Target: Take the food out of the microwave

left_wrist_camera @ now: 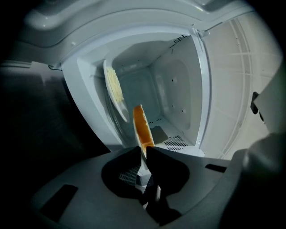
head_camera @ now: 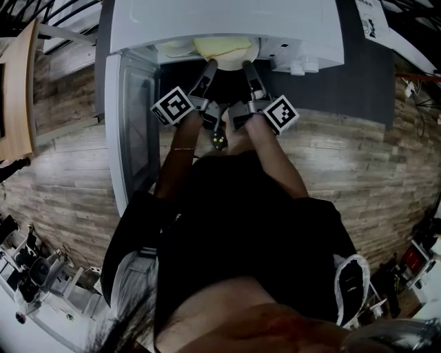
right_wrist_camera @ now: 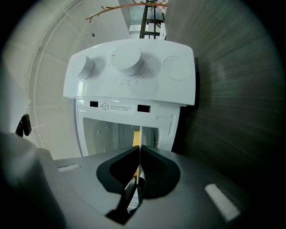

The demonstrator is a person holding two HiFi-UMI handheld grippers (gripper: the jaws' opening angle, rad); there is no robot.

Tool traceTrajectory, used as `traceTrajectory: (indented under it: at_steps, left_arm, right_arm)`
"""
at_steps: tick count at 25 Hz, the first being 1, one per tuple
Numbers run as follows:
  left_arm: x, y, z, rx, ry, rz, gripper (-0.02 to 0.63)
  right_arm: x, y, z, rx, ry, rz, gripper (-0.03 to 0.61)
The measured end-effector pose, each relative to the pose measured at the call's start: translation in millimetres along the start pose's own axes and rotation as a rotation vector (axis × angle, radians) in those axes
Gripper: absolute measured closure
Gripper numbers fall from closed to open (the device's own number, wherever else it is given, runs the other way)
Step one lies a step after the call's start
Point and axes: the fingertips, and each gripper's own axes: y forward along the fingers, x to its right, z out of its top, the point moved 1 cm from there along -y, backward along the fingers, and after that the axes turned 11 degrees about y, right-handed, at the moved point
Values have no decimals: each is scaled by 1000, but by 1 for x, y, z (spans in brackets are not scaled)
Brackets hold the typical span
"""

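The white microwave (head_camera: 227,21) stands open, its door (head_camera: 134,124) swung out to the left. A flat yellow dish (head_camera: 222,47) sits at the cavity mouth. In the left gripper view it shows edge-on as an orange-yellow strip (left_wrist_camera: 142,125) with a white rim. My left gripper (head_camera: 209,65) (left_wrist_camera: 144,150) is shut on its near edge. My right gripper (head_camera: 247,65) (right_wrist_camera: 140,147) is shut on a thin white rim (right_wrist_camera: 140,134), with yellow behind it. Deeper in the cavity, a pale plate (left_wrist_camera: 114,87) carries yellow food.
The microwave's control panel with its round knobs (right_wrist_camera: 127,60) is just above the right gripper. Dark surface (head_camera: 358,69) flanks the microwave over wood-plank flooring (head_camera: 358,165). A wooden piece (head_camera: 17,89) stands far left, and pale equipment (head_camera: 41,276) lies at lower left.
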Motion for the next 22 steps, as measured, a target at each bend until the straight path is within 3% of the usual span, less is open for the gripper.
traceTrajectory:
  at_steps: [16, 22]
  left_arm:
    - [7, -6, -8, -8, 1, -1, 580]
    - [25, -37, -15, -2, 10, -17, 581]
  right_arm:
    - [1, -12, 1, 12, 4, -3, 575]
    - [-10, -40, -19, 18, -5, 12, 575]
